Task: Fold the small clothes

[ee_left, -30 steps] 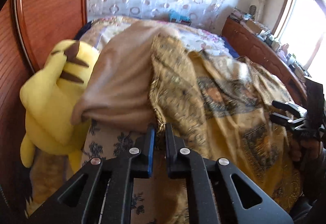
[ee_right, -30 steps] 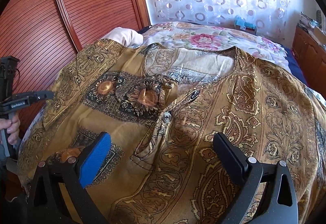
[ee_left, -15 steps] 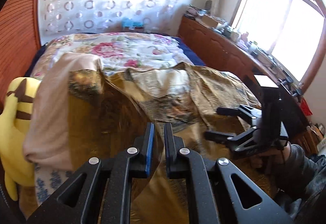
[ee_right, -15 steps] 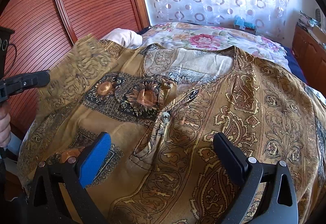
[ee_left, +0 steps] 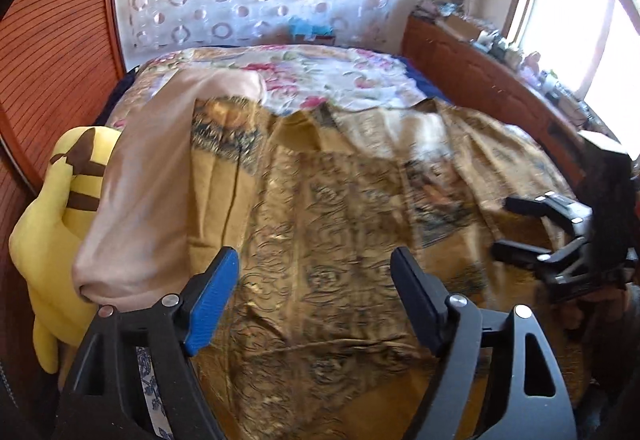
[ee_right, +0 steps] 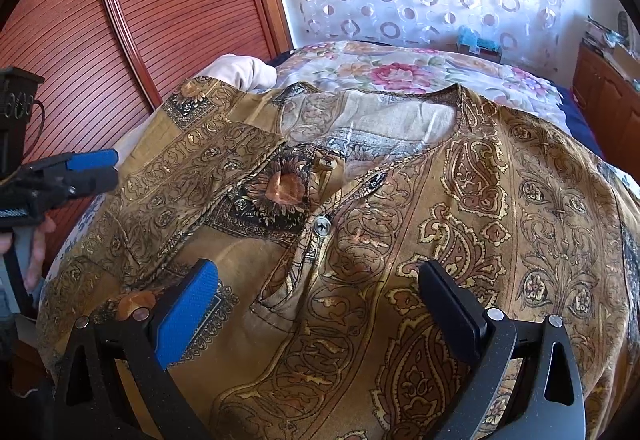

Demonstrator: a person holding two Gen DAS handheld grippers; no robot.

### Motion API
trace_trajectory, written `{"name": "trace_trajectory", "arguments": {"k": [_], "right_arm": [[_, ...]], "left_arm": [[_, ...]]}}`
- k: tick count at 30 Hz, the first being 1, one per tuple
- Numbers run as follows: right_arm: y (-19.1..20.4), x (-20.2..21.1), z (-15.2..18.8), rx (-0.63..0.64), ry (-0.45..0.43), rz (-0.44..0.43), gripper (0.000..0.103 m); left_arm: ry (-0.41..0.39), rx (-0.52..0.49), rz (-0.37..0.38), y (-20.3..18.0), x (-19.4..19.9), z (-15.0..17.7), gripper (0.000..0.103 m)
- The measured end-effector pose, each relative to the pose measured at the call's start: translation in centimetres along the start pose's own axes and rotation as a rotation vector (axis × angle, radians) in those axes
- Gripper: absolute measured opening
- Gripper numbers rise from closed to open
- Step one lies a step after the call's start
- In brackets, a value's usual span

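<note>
My left gripper [ee_left: 314,298] gapes wide at the frame's bottom centre, holding nothing, above the gold paisley shirt [ee_right: 440,224] spread across the bed [ee_right: 400,67]. My right gripper [ee_right: 318,310] also stands empty and spread over the shirt's buttoned front. A yellow plush toy [ee_left: 60,224] sits at the left edge beside a beige cloth [ee_left: 148,179].

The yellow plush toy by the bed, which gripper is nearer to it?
Left. The left gripper hangs beside the yellow plush toy; the right gripper hovers across the patterned shirt, far from it.
</note>
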State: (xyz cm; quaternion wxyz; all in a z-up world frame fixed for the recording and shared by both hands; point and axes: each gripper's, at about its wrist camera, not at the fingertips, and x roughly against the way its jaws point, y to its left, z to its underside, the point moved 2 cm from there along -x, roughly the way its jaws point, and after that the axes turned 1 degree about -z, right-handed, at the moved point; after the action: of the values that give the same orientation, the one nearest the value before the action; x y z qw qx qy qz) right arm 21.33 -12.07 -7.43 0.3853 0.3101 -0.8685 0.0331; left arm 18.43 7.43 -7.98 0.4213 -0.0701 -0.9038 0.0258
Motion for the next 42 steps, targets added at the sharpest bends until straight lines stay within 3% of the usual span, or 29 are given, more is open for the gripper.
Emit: {"name": "trace_trajectory", "arguments": {"k": [5, 16, 27, 36, 39, 42], "right_arm": [[0.2, -0.2, -0.2, 0.001, 0.008, 0.014, 0.100], [1.2, -1.0, -0.3, 0.038, 0.040, 0.069, 0.100], [3.1, -2.2, -0.5, 0.106, 0.090, 0.178, 0.101], [3.0, -2.4, -0.7, 0.098, 0.097, 0.175, 0.102], [2.6, -1.2, -0.9, 0.091, 0.059, 0.199, 0.102], [0.8, 2.7, -1.5, 0.031, -0.034, 0.181, 0.102]], "left_arm": [[0.035, -0.014, -0.051, 0.4, -2.0, 0.9, 0.079], [0.011, -0.107, -0.136, -0.6, -3.7, 1.1, 0.083], [0.017, -0.113, -0.130, -0.5, -3.6, 1.2, 0.088], [0.017, -0.113, -0.134, -0.5, -3.7, 1.2, 0.089], [0.017, -0.112, -0.133, -0.6, -3.7, 1.2, 0.089], [0.017, -0.114, -0.135, -0.6, -3.7, 1.2, 0.089]]}}
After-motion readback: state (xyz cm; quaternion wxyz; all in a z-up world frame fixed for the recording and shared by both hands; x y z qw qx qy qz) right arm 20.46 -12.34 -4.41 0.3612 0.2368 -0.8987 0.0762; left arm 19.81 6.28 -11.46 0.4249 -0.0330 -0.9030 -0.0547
